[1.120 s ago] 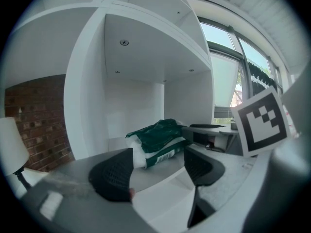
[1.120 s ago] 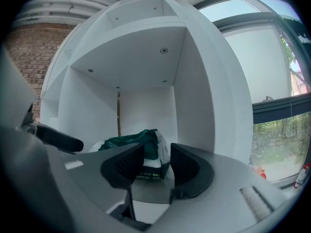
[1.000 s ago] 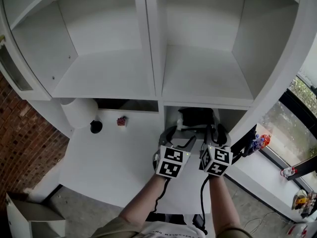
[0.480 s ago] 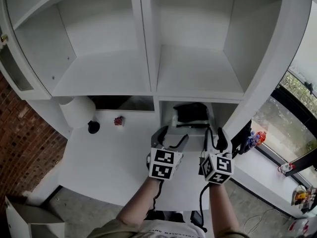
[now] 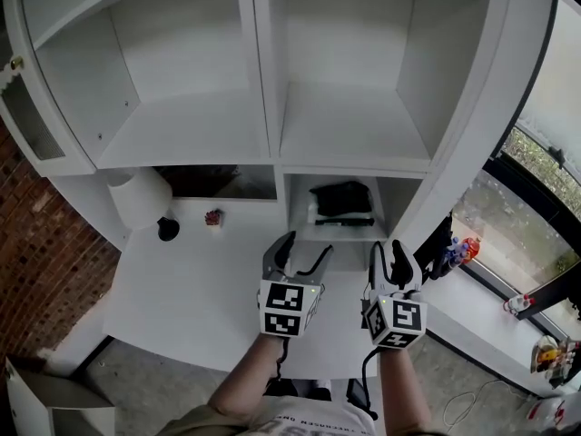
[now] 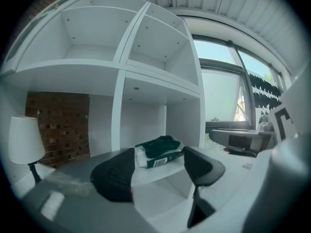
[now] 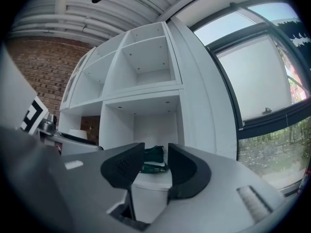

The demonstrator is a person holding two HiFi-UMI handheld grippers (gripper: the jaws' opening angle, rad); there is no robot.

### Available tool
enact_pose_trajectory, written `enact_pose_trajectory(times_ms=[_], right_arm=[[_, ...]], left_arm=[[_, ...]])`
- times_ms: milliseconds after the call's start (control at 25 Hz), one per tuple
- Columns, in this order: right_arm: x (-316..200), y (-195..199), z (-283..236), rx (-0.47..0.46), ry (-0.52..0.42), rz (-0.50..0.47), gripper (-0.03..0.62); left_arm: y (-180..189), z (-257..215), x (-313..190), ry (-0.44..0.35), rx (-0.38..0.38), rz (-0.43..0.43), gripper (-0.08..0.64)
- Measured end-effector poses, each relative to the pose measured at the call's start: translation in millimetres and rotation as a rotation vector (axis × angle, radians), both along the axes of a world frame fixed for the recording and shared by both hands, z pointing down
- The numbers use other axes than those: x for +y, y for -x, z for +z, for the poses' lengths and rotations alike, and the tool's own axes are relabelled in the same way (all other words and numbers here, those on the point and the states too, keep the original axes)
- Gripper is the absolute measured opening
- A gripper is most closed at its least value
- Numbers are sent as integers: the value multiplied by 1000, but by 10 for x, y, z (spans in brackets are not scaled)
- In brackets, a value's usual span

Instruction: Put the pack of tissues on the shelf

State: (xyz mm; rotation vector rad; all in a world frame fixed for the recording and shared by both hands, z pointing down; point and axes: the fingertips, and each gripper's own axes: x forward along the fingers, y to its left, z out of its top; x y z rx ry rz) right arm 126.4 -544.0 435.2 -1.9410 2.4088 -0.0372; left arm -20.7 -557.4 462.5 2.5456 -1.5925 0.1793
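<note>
The dark green and white pack of tissues [image 5: 341,202] lies in the lower right cubby of the white shelf [image 5: 272,163]. It also shows beyond the jaws in the left gripper view, tissues [image 6: 158,151], and in the right gripper view, tissues [image 7: 154,160]. My left gripper [image 5: 298,252] hovers over the white table, short of the cubby, open and empty. My right gripper [image 5: 391,257] is beside it, jaws apart with nothing between them; they have just closed a little. Both are well clear of the pack.
A white lamp [image 5: 142,198] stands at the left of the white table [image 5: 191,298], with a small red object [image 5: 212,217] near it. Brick wall [image 5: 45,262] is at the left, and windows [image 5: 536,207] and a sill with small items at the right.
Both grippers have drawn back from the lower right cubby toward me and risen a little. The pack of tissues stays lying in the cubby.
</note>
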Motion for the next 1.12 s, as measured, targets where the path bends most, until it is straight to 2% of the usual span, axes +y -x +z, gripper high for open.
enact_pose_trajectory(times_ms=[240,360,640,1120], right_arm=[[144,-21,-26,35,2,-4,117],[204,-43,-14,44,14,5,117],[287,6,-15,70,9,-6,106],[347,32,60,89,20,1,54]], left_arm=[[52,-54,138,-51,-23,-25,292],[81,-74,197,-56,-32,-33,269],[137,-159,278,-124,-64,-82,194],[245,-160,327,-142,-79,-132,105]])
